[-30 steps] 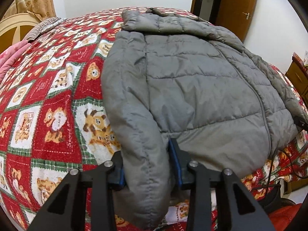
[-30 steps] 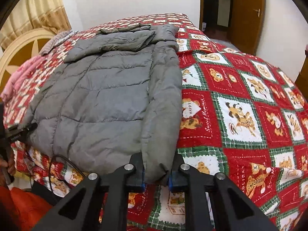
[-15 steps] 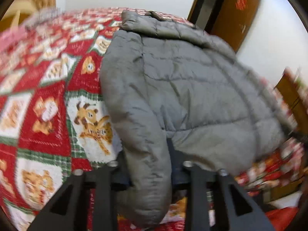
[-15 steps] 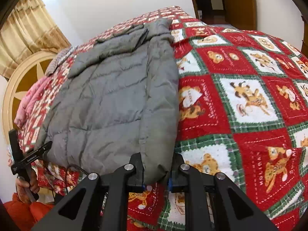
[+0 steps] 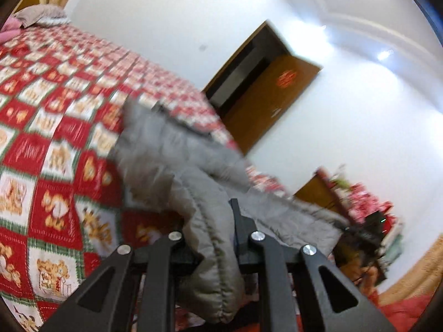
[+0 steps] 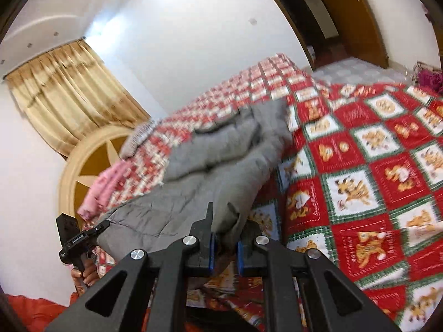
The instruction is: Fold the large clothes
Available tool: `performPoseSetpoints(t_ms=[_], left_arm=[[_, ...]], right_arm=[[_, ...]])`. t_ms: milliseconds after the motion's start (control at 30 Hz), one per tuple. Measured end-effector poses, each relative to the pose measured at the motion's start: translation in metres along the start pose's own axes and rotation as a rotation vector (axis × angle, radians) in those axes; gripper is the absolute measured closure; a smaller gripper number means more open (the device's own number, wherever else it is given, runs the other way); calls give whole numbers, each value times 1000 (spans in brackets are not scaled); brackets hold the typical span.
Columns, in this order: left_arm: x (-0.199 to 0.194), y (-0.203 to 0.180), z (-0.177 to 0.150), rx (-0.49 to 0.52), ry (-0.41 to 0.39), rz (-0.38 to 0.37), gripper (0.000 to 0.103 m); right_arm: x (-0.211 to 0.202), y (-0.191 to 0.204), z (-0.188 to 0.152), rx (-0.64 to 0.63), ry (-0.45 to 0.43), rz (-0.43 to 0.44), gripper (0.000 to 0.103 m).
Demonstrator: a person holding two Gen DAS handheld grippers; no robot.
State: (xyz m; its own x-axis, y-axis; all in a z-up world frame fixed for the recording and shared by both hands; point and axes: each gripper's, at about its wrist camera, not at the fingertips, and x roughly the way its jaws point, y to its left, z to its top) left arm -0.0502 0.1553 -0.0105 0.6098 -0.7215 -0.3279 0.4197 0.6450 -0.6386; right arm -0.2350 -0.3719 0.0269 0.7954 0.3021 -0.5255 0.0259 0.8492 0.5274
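Big bed with a red, white and green teddy-bear patchwork quilt [image 5: 55,149] takes up most of both views. The grey quilted puffer jacket [image 6: 221,160] is on it, its near end lifted off the quilt. Left gripper [image 5: 213,238] is clamped on one grey sleeve cuff [image 5: 213,271], right gripper [image 6: 224,246] is pinching the other cuff [image 6: 229,221]. Everything's pretty motion-blurred.
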Motion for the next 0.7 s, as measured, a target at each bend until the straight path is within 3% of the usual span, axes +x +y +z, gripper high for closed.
performPoseSetpoints(t_ms=[167,267,467,700], left_arm=[[-28,-18,32,-1,-68,-94,86],[-17,-27,60,28,-64,-29,86],[50,-5,123,-35,-29,158,84],[155,55,167,-89,33,377,80]], right_arm=[[-51,16,23,-29,-126,74,93],[-48,29,47,-76,-160,86,93],[29,32,124,-97,-180,37,93],[166,-1,198,-59,-156,-145,93]])
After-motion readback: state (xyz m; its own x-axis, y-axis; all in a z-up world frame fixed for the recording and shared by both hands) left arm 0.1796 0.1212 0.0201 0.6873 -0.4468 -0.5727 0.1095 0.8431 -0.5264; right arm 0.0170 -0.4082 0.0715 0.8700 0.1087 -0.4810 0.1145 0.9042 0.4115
